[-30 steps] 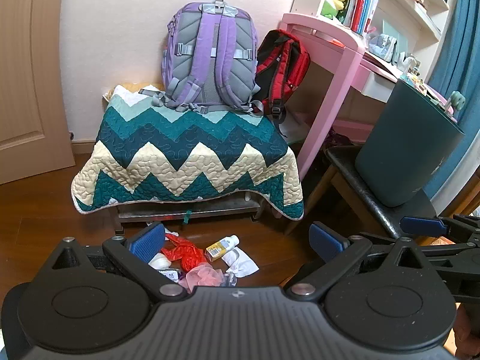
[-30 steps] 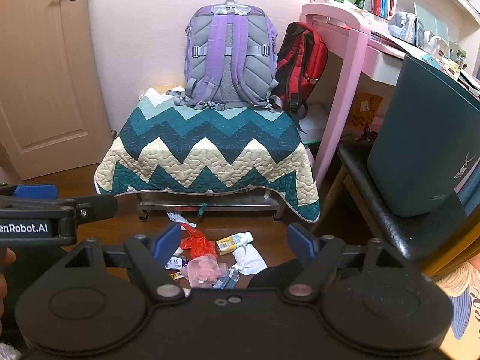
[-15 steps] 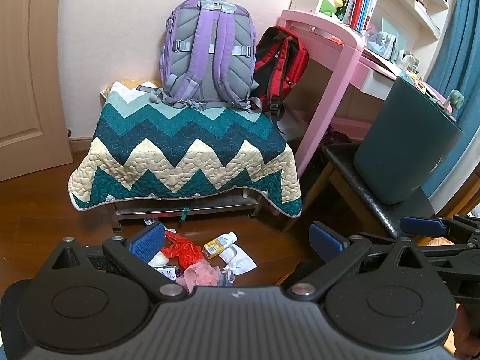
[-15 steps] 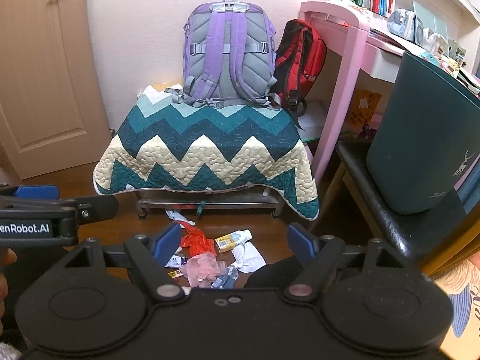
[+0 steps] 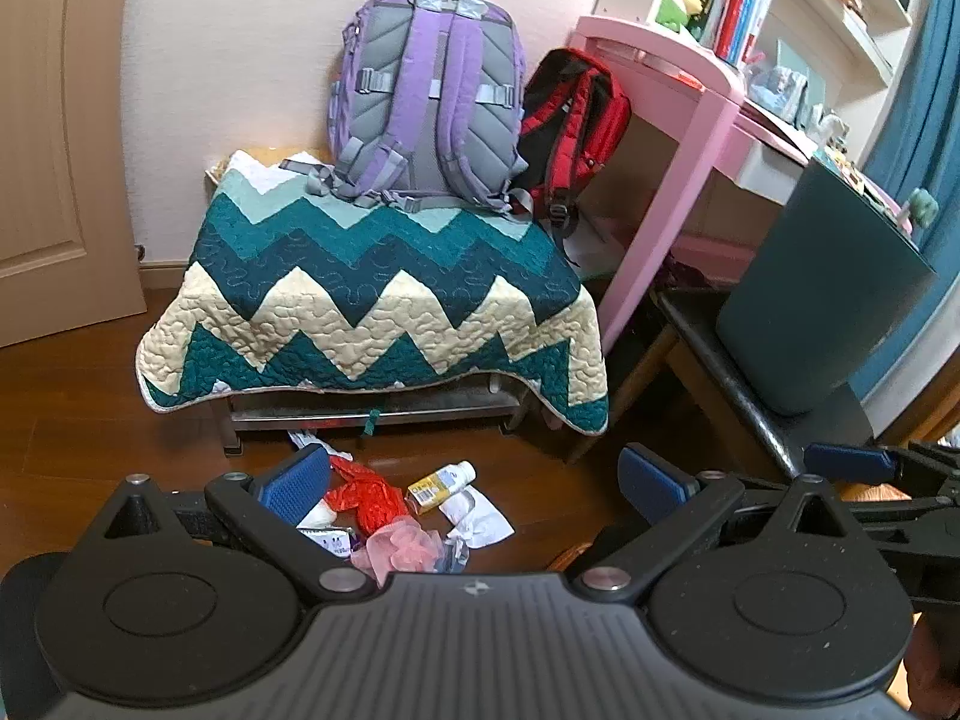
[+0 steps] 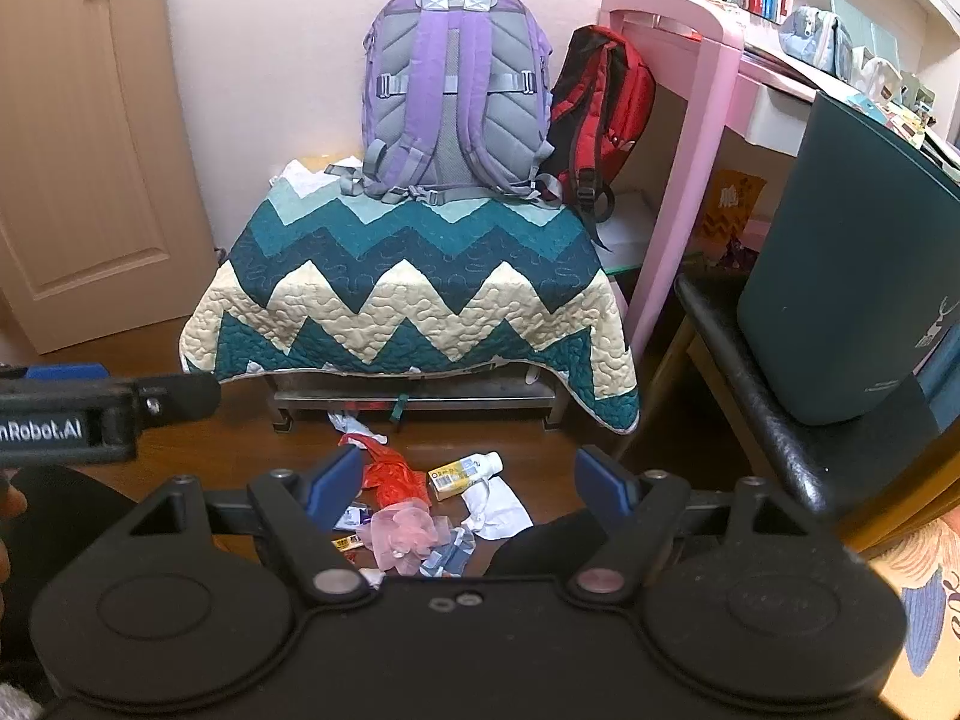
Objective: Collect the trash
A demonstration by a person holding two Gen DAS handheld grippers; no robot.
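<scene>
A pile of trash lies on the wood floor in front of the covered bench: a red crumpled wrapper [image 5: 363,489] [image 6: 393,476], a small yellow-labelled bottle [image 5: 441,480] [image 6: 465,468], a pink crumpled bag [image 5: 399,546] [image 6: 402,531] and white paper [image 5: 480,516] [image 6: 498,507]. My left gripper [image 5: 474,477] is open and empty, held above the pile. My right gripper [image 6: 471,480] is open and empty, also above the pile. Each gripper shows at the edge of the other's view.
A low bench under a zigzag quilt [image 5: 372,300] carries a purple backpack [image 5: 429,102]. A red backpack [image 5: 570,132] leans by a pink desk [image 5: 678,138]. A dark green bin [image 5: 828,294] [image 6: 858,264] stands on a black seat at right. A door [image 6: 78,138] is at left.
Both views have shifted slightly, with the bench and trash pile sliding a little left and down in frame. Both grippers stay open.
</scene>
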